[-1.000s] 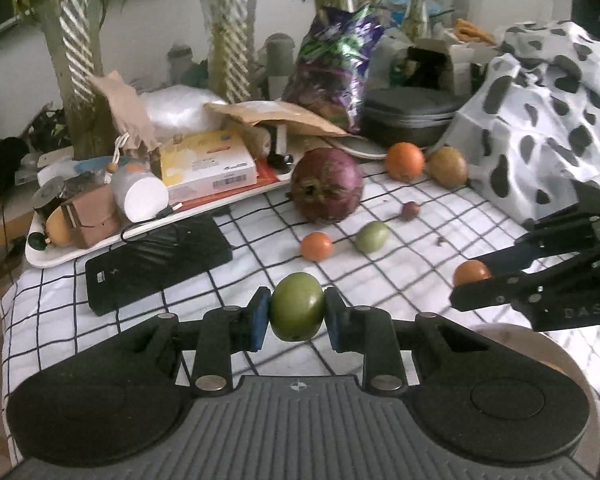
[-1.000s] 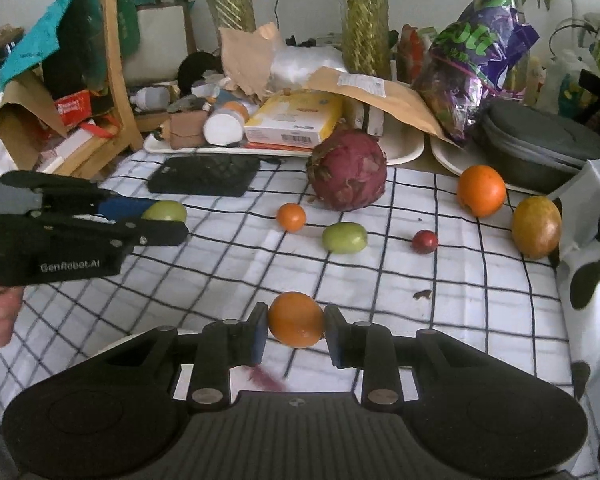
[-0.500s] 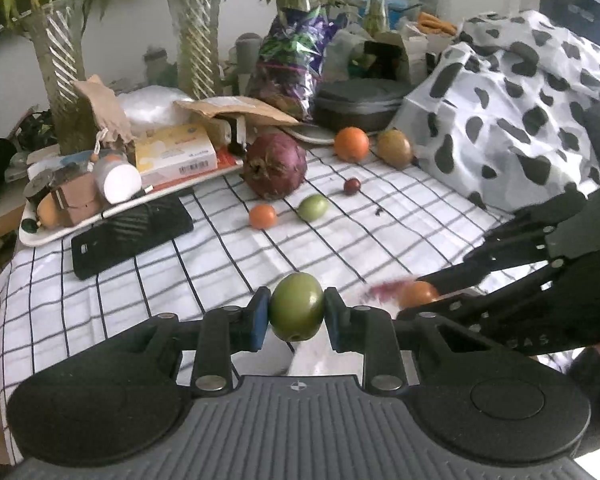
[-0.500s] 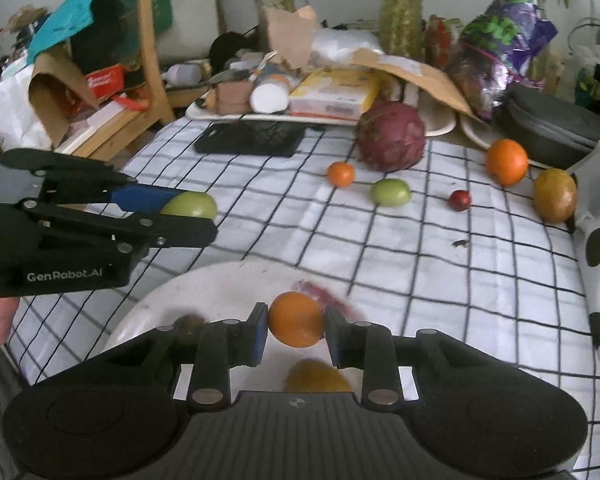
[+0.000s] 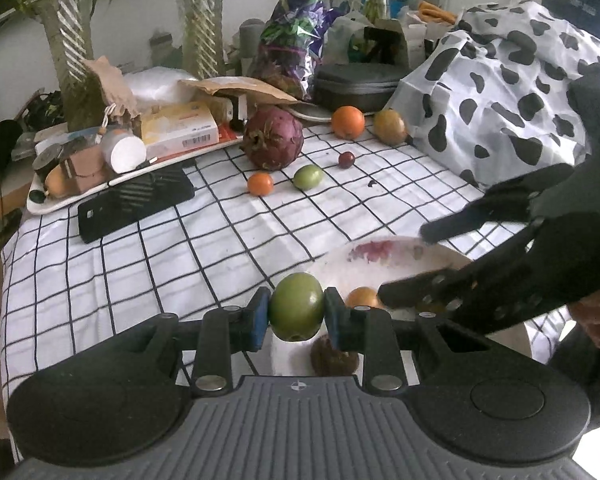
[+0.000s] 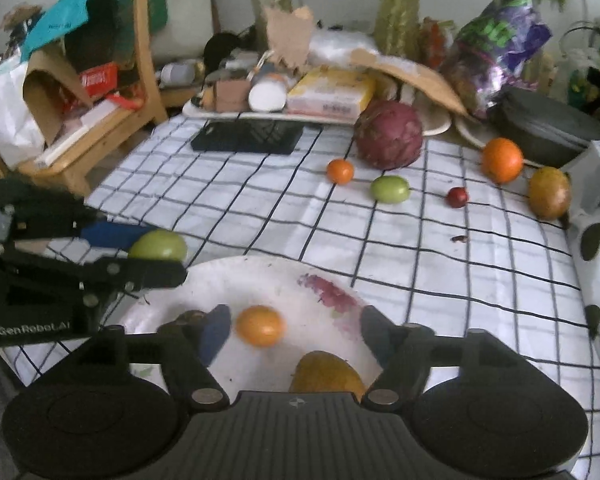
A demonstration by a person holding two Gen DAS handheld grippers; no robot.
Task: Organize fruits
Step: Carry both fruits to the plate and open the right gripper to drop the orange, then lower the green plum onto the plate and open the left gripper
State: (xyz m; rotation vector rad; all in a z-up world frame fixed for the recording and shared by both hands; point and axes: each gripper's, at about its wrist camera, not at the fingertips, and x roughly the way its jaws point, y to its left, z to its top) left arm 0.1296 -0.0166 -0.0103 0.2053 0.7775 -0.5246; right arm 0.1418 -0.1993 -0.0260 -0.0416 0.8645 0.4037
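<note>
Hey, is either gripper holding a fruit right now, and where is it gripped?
The left gripper holds a green fruit, pads pressed on its two opposite sides. The right gripper is opening; the small orange fruit lies free between its fingers on the plate.

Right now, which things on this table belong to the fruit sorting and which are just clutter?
Job:
white plate
green fruit in left claw
small orange fruit between opening right claw
loose fruits on cloth

Clutter:
black phone
yellow box
purple bag

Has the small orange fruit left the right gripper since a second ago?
Yes. The orange fruit now lies on the white plate, between the right gripper's opening jaws but free of both pads; earlier they clamped it.
</note>
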